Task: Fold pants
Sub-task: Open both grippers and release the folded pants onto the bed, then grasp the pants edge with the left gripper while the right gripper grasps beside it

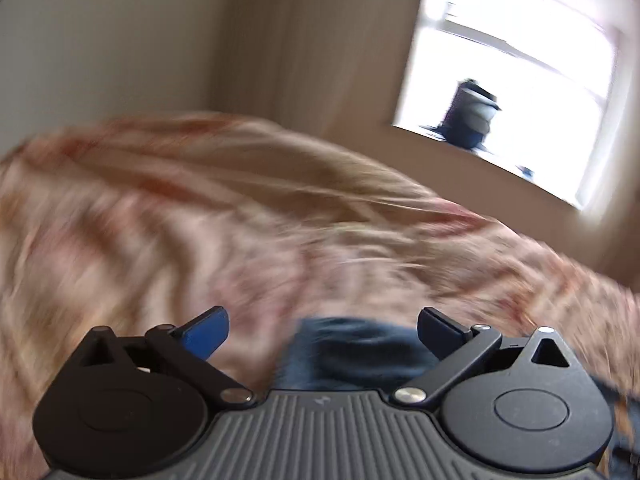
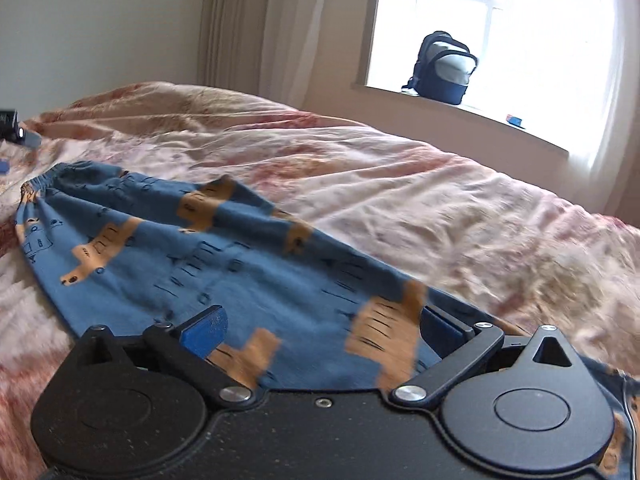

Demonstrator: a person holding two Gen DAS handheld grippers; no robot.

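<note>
Blue pants [image 2: 192, 248] with orange and dark prints lie flat on the floral bedspread [image 2: 400, 200], waistband at the far left. My right gripper [image 2: 322, 332] is open just above the near end of the pants, nothing between its blue pads. My left gripper [image 1: 322, 332] is open and empty; a blurred patch of the blue pants [image 1: 360, 352] shows between and below its fingers. The left gripper's tip also shows at the left edge of the right wrist view [image 2: 16, 128], beyond the waistband.
The pink and cream bedspread [image 1: 200, 220] is wrinkled and covers the bed. A dark backpack [image 2: 442, 68] stands on the windowsill [image 2: 480, 114] beyond the bed. A curtain [image 2: 256, 28] hangs at the wall corner. The left wrist view is motion-blurred.
</note>
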